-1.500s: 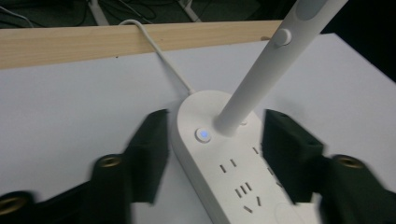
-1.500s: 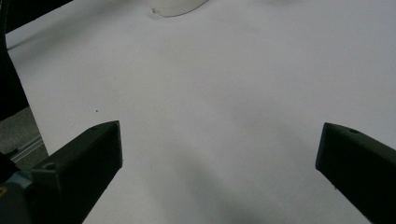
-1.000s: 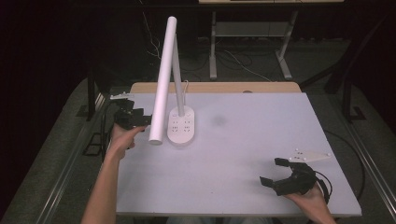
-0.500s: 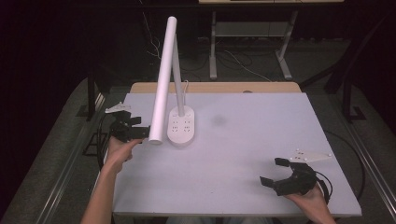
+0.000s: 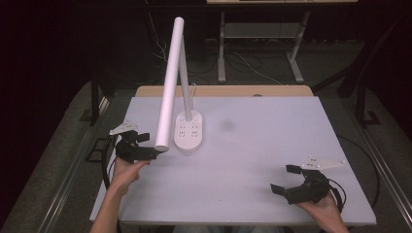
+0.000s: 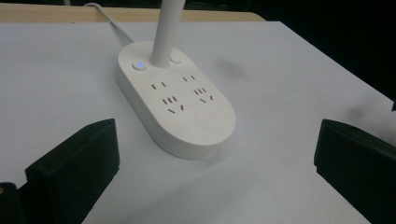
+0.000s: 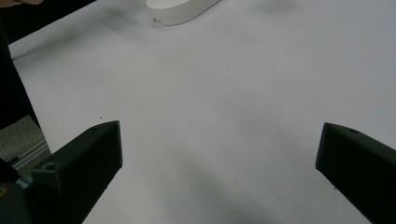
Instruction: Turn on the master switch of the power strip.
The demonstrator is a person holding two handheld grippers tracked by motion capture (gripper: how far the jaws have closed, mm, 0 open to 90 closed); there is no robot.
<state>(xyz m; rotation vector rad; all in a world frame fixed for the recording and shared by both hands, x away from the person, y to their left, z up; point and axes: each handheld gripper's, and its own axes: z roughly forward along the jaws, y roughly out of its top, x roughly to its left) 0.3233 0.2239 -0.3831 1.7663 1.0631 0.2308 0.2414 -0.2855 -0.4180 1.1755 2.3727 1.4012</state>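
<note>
A white desk lamp stands at the table's back left. Its oval base carries sockets, and its long tube head slants down toward the front left. My left gripper is open just left of the base, under the tube's lower end, touching nothing. In the left gripper view the base lies ahead between the wide-apart jaws, with a blue-lit button beside the stem. My right gripper is open and empty at the front right, over bare table.
The white table has a wooden strip along its back edge and a faint dark smudge right of the lamp. The lamp's cord runs off the back. Metal legs and cables stand on the floor behind.
My left gripper has drawn back toward the person along the table's left side, ending under the lamp tube's tip. The right gripper and the lamp have stayed put.
</note>
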